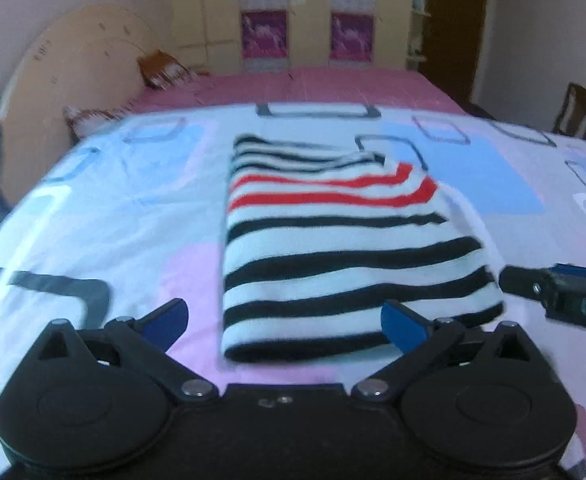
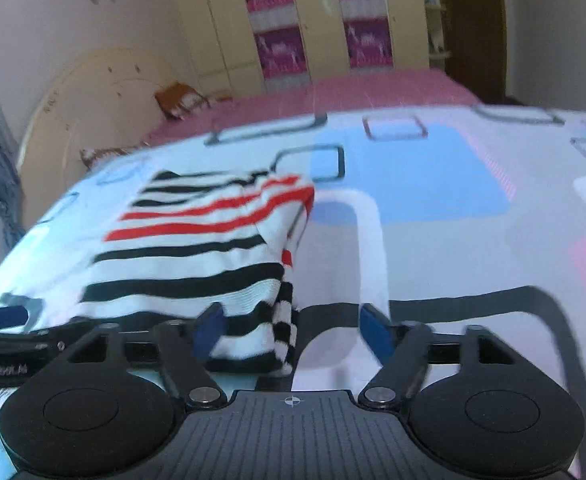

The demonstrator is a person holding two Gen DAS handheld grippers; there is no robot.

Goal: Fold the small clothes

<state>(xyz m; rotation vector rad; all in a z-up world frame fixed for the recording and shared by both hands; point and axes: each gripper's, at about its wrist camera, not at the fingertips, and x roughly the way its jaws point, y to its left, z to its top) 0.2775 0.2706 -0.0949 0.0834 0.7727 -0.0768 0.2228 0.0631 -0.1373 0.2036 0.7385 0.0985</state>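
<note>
Striped garment folded, blurred; near corner possibly touching; both hand-held grippers released.

Motion blur softened both views, smearing the bed sheet pattern and the far edge of the striped garment in the right wrist view. Left hand-held gripper body cut off by the bottom edge; the right hand-held gripper entered at the right edge, fingertips only, lettering unreadable. Pink panels on the wardrobe were too blurred to make out, and the chair was cropped at the rim.
</note>
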